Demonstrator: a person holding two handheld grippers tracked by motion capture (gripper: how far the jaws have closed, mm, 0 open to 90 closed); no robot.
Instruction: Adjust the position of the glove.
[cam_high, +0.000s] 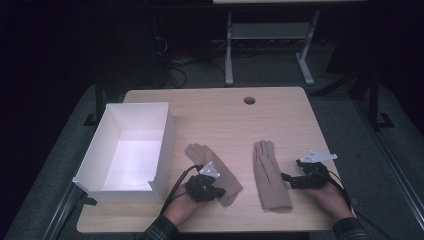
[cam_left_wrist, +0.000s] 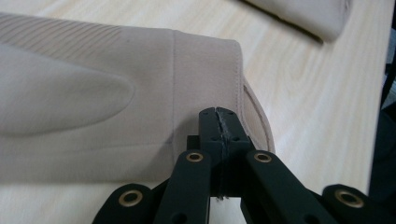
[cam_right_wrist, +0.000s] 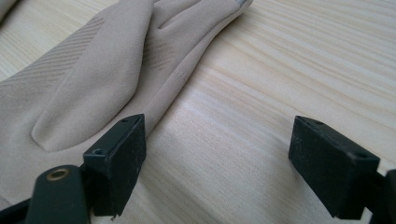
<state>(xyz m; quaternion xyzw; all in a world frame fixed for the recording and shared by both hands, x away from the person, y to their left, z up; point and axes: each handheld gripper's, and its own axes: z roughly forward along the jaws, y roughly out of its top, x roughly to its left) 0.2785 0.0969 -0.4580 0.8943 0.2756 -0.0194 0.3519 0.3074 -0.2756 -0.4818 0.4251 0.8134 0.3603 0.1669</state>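
High view, table: a light wooden table (cam_high: 280, 107) carried a white open box (cam_high: 111, 150) at its left and two beige gloves side by side nearer the person.
High view, left glove: the left glove (cam_high: 202, 155) lay flat just right of the box, fingers pointing away from the person, cuff towards them.
High view, right glove: the right glove (cam_high: 270, 175) lay flat, apart from the first, fingers also pointing away.
High view, left gripper: the left gripper (cam_high: 214, 191) sat at the cuff end of the left glove.
High view, right gripper: the right gripper (cam_high: 286, 180) rested just beside the right glove's right edge (whether touching, I could not tell).
Left gripper view, jaws: the left gripper (cam_left_wrist: 218, 125) had its jaws pressed together, their tips over the cuff of the left glove (cam_left_wrist: 93, 93); whether fabric was pinched between them could not be told.
Left gripper view, background: the cuff of the right glove (cam_left_wrist: 308, 14) lay farther off on the wood.
Right gripper view, jaws: the right gripper (cam_right_wrist: 219, 163) had its jaws spread wide over bare wood, the left jaw at the edge of the right glove (cam_right_wrist: 93, 74), nothing between them.
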